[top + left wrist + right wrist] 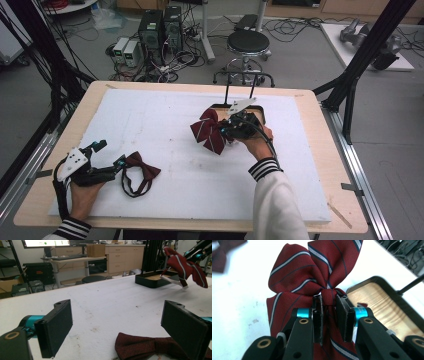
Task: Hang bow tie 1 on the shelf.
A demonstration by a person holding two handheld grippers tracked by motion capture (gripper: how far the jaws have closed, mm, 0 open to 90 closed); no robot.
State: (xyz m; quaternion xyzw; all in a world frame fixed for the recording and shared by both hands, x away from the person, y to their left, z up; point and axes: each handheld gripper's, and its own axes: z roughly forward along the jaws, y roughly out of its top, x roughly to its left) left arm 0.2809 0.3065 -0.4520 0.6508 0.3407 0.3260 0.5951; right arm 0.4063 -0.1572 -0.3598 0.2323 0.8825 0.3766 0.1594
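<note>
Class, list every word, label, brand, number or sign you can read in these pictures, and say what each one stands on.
None can be read.
Monitor: writing too small and blurred.
Striped bow tie, plain bow tie, tray, right gripper, left gripper: no text.

A lab — computer towers (160, 30) and tangled cables (170, 62) on the floor; a monitor (46, 243) on a desk.
</note>
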